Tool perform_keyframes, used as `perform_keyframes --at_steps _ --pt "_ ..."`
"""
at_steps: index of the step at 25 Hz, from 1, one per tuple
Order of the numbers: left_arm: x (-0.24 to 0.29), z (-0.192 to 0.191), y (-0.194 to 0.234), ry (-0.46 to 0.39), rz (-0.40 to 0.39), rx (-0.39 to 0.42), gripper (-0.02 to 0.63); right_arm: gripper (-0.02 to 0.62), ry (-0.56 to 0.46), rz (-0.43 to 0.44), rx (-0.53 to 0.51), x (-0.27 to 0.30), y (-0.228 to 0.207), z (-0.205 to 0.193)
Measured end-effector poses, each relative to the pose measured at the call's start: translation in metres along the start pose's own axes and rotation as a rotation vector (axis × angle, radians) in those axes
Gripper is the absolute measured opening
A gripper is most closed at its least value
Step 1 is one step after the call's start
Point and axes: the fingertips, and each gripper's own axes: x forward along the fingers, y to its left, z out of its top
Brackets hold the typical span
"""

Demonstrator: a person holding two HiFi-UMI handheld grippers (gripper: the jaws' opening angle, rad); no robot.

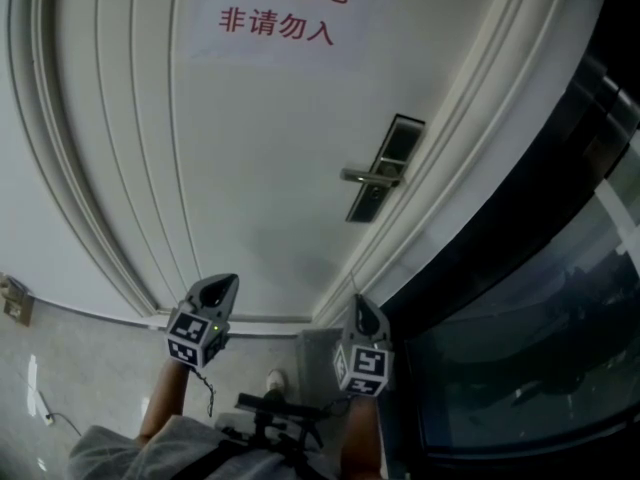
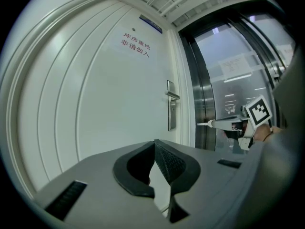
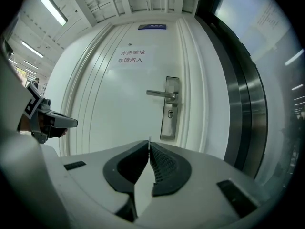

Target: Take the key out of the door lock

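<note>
The white door (image 1: 250, 168) carries a steel lock plate (image 1: 385, 166) with a lever handle (image 1: 368, 176). In the right gripper view the keyhole (image 3: 170, 113) sits under the handle (image 3: 159, 94), and I see no key standing out of it. My right gripper (image 3: 149, 143) hangs well back from the door, low in the head view (image 1: 356, 303). Its jaws are closed on a thin pale sliver (image 3: 149, 139) that pokes past the tips and looks like the key (image 2: 202, 124). My left gripper (image 1: 225, 280) is also low and away from the door, tips together (image 2: 155, 144) with nothing in them.
A paper sign with red characters (image 1: 285, 8) is stuck high on the door. A dark metal-framed glass panel (image 1: 520, 318) runs along the right of the door frame. A shoe (image 1: 275, 378) and grey floor are below, with a small box (image 1: 15, 303) at far left.
</note>
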Motion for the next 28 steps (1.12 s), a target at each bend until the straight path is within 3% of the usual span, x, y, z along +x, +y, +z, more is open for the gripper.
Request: perform_keyframes --at_steps 28 --pt "0.005 -0.002 -0.012 0.01 0.0 0.004 0.005 0.02 0.002 0.058 0.003 -0.002 -0.001 -0.006"
